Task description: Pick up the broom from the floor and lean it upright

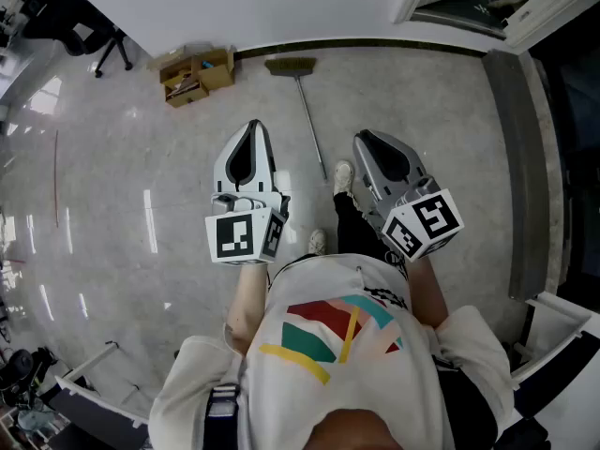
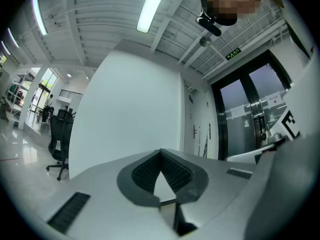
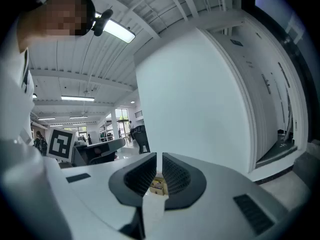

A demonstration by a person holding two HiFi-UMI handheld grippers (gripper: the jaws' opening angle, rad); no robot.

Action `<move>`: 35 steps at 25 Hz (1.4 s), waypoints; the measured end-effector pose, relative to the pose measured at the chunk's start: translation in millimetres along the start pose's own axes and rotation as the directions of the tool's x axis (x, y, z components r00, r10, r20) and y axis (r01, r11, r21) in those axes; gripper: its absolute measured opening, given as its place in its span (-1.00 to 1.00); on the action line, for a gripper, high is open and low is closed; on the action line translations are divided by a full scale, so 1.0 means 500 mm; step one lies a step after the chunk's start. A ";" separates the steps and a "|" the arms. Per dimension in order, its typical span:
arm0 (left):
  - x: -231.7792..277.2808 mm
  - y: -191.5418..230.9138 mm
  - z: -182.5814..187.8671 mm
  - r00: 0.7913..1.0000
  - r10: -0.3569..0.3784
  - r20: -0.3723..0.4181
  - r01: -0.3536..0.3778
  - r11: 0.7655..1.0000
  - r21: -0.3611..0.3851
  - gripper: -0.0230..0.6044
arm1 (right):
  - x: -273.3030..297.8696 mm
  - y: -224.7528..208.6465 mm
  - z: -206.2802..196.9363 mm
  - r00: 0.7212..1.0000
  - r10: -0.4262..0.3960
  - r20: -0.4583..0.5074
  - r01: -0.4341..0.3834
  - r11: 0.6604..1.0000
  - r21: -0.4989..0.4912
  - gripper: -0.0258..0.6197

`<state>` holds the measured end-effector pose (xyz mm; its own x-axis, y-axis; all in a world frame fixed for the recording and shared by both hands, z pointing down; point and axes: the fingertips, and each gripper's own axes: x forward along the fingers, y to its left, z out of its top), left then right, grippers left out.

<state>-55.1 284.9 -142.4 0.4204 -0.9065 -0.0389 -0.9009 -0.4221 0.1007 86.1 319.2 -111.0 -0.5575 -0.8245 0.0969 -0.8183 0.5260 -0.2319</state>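
Note:
The broom [image 1: 308, 111] lies flat on the pale floor. Its brown bristle head rests near the wall base and its thin handle runs back toward my feet. Both grippers are held level above the floor, short of the broom and apart from it. My left gripper [image 1: 254, 125] is to the left of the handle, its jaws shut with the tips meeting and nothing between them [image 2: 161, 153]. My right gripper [image 1: 360, 139] is to the right of the handle's near end, also shut and empty [image 3: 159, 156]. The broom does not show in either gripper view.
An open cardboard box [image 1: 195, 75] with clutter sits against the white wall [image 1: 281, 7], left of the broom head. An office chair [image 1: 98, 45] stands at far left. A dark floor strip [image 1: 523, 157] and a doorway lie to the right. My shoes [image 1: 343, 178] are by the handle's end.

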 end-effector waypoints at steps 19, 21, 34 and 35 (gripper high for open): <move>0.560 0.123 -0.058 0.985 0.167 -0.032 -0.166 0.985 0.036 -0.78 | 0.465 -0.459 0.086 0.969 0.225 -0.104 -0.231 0.971 -0.054 -0.26; 0.587 0.156 -0.062 0.984 0.174 -0.037 -0.173 0.984 0.034 -0.78 | 0.504 -0.474 0.092 0.961 0.250 -0.116 -0.256 0.966 -0.037 -0.26; 0.637 0.446 -0.375 0.936 0.344 -0.077 -0.343 0.939 0.026 -0.78 | 0.782 -0.487 -0.306 0.569 0.535 -0.624 -0.812 0.486 -0.323 -0.26; 0.638 0.473 -0.444 0.930 0.360 -0.077 -0.360 0.933 0.021 -0.78 | 0.804 -0.497 -0.386 0.529 0.540 -0.655 -0.843 0.421 -0.334 -0.26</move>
<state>-110.0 -102.4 89.8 0.0747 -0.9943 0.0762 -0.9939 -0.0681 0.0869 38.3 -102.8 172.2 -0.8282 -0.0155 0.5602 0.0790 0.9864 0.1441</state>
